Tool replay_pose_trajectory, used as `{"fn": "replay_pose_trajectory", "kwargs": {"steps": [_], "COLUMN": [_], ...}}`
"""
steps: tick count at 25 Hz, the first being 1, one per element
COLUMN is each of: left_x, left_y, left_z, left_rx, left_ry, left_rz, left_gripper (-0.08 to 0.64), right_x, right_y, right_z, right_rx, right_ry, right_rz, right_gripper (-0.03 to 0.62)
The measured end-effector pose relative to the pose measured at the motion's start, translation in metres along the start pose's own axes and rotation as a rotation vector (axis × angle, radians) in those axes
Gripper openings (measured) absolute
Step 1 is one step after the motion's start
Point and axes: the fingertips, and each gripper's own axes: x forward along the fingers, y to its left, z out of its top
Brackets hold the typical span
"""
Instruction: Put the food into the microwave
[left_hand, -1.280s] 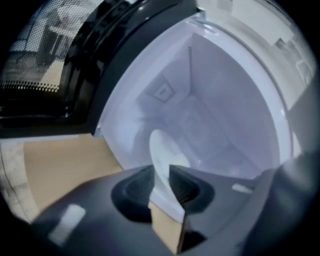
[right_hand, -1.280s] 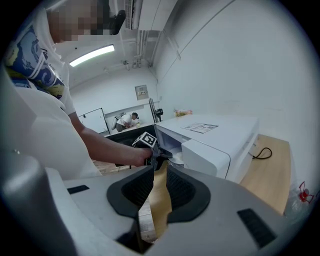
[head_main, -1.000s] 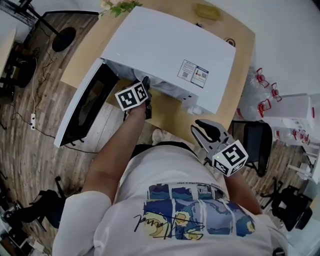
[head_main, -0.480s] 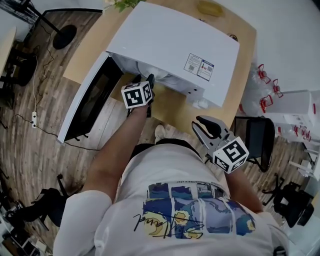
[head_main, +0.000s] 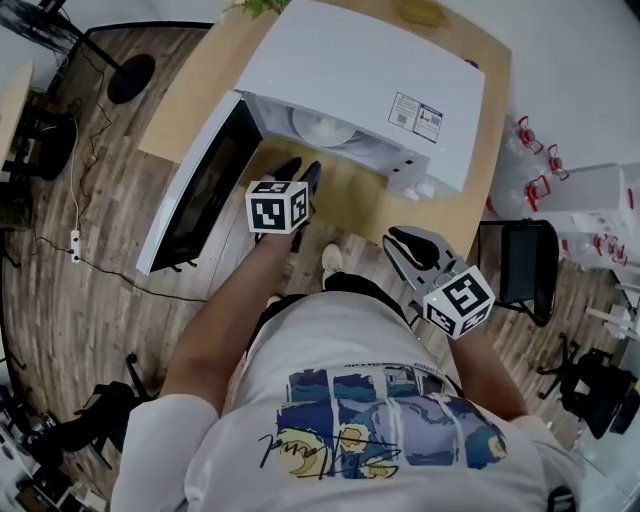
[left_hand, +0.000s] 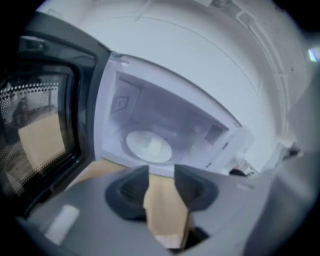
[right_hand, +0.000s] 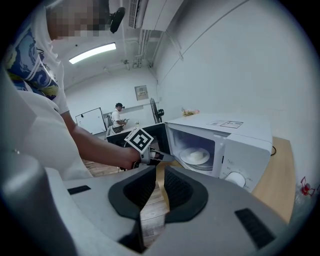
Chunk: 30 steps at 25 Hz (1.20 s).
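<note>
left gripper (left_hand: 161, 174): jaws closing, nothing between them | right gripper (right_hand: 160, 175): jaws slightly apart, empty, 4 o'clock of the left in head view | food (left_hand: 150, 145): on plate (right_hand: 184, 158) inside microwave (head_main: 360, 80), 12 o'clock of left gripper | door (head_main: 195, 200): open, 9 o'clock

The left gripper view is smeared all over: the food (left_hand: 151, 145) inside the microwave (left_hand: 200, 65) is only a pale blob, and the door (left_hand: 40, 125) runs off the left edge. In the head view the microwave's top hides most of its inside, so only a slice of the plate (head_main: 322, 128) shows. The labels (head_main: 418, 113) on top are too small to read. A yellow thing (head_main: 418, 12) at the far end of the surface (head_main: 360, 200) and a plant (head_main: 262, 6) are cut by the top edge. In the right gripper view the food's kind cannot be told, and a far-off person (right_hand: 118, 116) is tiny.
</note>
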Motion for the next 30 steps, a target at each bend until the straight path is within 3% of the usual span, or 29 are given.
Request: {"fn": "replay_pose_trajectory", "kwargs": {"steps": [5,8,13,18,26,30], "left_x": [-0.04,-0.068,-0.117,-0.164,-0.212,-0.232], "left_y": [-0.012,-0.02,-0.033,-0.041,-0.043,-0.051], "left_z": [-0.013,-0.02,-0.036,-0.048,-0.068,-0.074], "left_rx": [0.115,0.181,0.243,0.211,0.278,0.263], "left_ry": [0.021,0.027,0.044,0.042,0.044,0.033], "left_rz": [-0.082,-0.143,-0.235,-0.328,-0.365,-0.405], "left_gripper": [0.097,0.017,0.008,0.008,0.008,0.008], "right_x": [0.008,0.01,0.009,0.005,-0.001,-0.004], "right_y": [0.028,0.045,0.073,0.104,0.145,0.161], "right_z": [0.002,0.004,0.002,-0.003,-0.016,-0.019], "right_rx": [-0.001,-0.006,0.003,0.011,0.015,0.029], "right_ry": [-0.017,-0.03,-0.041,-0.048,-0.048,-0.06], "right_rz": [-0.018,-0.031,-0.061,-0.085,-0.118,-0.126], "right_gripper": [0.029,0.019,0.012,0.008,0.008,0.008]}}
